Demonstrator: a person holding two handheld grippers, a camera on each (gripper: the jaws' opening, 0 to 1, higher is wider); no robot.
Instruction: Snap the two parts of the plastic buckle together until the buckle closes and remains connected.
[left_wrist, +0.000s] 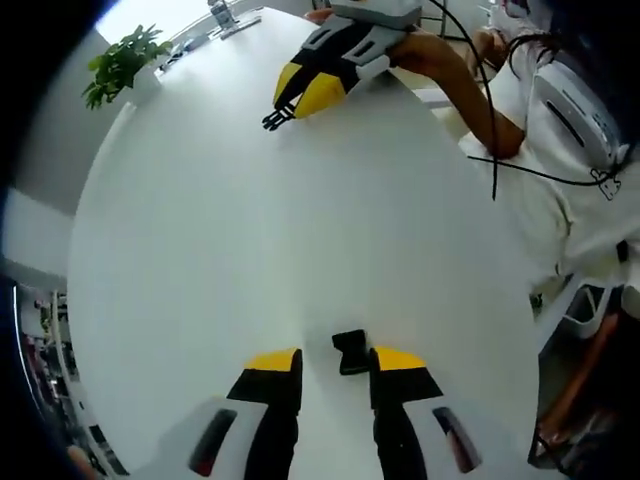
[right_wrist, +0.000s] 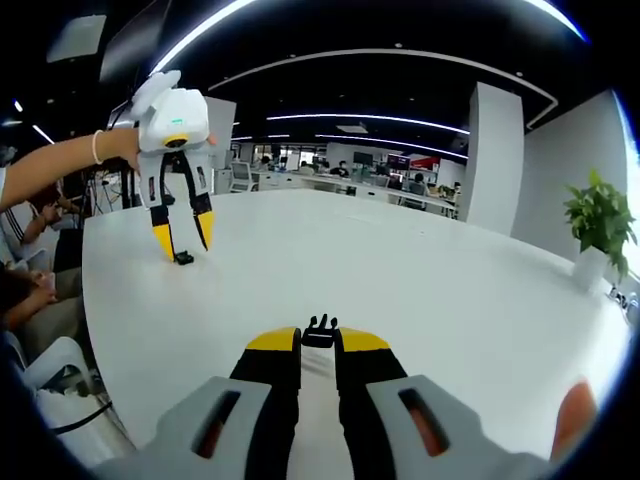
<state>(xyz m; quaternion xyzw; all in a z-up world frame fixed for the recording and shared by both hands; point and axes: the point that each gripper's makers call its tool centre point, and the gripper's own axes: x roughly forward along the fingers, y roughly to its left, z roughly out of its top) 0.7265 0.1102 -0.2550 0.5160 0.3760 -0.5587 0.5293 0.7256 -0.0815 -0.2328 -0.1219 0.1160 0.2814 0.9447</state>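
On the white table (left_wrist: 300, 230), a black socket half of the buckle (left_wrist: 350, 352) lies just inside my left gripper's (left_wrist: 336, 360) right fingertip; the jaws stand open around it. From the right gripper view the same left gripper (right_wrist: 183, 240) points down, open, over that socket half (right_wrist: 184, 258). My right gripper (right_wrist: 318, 341) is shut on the black pronged half (right_wrist: 319, 330), whose prongs stick out past the yellow tips. Across the table, the right gripper (left_wrist: 300, 95) holds that pronged half (left_wrist: 277, 116) just above the surface.
A potted plant (left_wrist: 120, 65) (right_wrist: 598, 225) stands at the table's edge. A person's arm (left_wrist: 455, 75) and a cable reach over the far side. White chairs (right_wrist: 50, 365) sit beside the table (right_wrist: 400, 270). Office desks lie beyond.
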